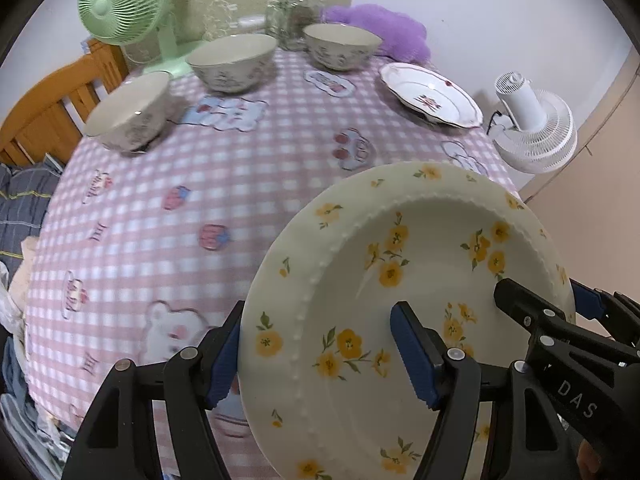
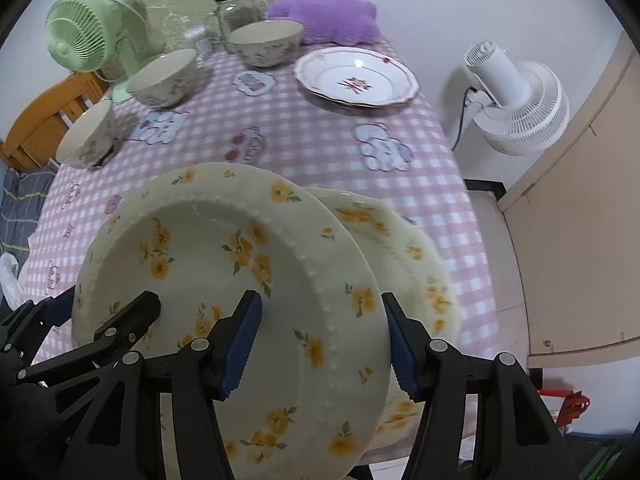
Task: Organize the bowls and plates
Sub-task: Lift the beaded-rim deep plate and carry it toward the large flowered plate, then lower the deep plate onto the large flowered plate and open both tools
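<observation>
A cream plate with yellow flowers hangs tilted above the pink checked tablecloth, held from both sides. My left gripper is shut on its left rim and my right gripper is shut on its right rim. A second yellow-flowered plate lies on the cloth just behind and right of the held one, partly hidden by it. Three patterned bowls stand along the far left and back. A white plate with a red pattern lies at the far right.
At the back stand a green fan, a glass jar and a purple cushion. A white fan stands beyond the table's right edge and a wooden chair at its left. A beige panel runs along the right.
</observation>
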`<state>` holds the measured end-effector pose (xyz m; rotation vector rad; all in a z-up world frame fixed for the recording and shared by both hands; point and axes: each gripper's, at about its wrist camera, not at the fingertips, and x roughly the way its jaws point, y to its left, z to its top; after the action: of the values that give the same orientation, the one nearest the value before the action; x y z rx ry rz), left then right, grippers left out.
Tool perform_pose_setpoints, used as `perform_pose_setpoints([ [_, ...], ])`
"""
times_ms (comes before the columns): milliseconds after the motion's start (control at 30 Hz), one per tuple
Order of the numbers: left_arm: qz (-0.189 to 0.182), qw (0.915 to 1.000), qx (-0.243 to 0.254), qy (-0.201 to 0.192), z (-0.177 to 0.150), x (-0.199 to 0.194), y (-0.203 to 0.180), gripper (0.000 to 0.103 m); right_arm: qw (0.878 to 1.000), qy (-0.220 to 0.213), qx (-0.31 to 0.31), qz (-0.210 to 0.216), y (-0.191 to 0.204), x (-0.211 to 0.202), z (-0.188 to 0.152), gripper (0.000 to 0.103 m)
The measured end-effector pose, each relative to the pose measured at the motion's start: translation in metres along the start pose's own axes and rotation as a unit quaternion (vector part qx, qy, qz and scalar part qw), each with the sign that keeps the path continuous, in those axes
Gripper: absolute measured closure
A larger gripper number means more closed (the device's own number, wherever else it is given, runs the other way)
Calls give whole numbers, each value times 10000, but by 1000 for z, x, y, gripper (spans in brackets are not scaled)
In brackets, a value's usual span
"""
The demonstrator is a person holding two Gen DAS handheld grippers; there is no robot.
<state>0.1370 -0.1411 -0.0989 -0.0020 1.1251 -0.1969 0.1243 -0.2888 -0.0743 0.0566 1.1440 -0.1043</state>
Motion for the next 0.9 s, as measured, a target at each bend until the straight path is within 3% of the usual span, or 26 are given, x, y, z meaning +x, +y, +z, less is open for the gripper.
perform_pose_setpoints([
  [467, -90, 9995, -181, 244, -3, 33, -73, 32, 9996, 231, -105, -83, -75, 21, 1, 40],
  [900, 92, 9986, -364, 359, -6, 54, -88, 30, 9984, 422, -365, 22, -94, 46, 6, 40],
])
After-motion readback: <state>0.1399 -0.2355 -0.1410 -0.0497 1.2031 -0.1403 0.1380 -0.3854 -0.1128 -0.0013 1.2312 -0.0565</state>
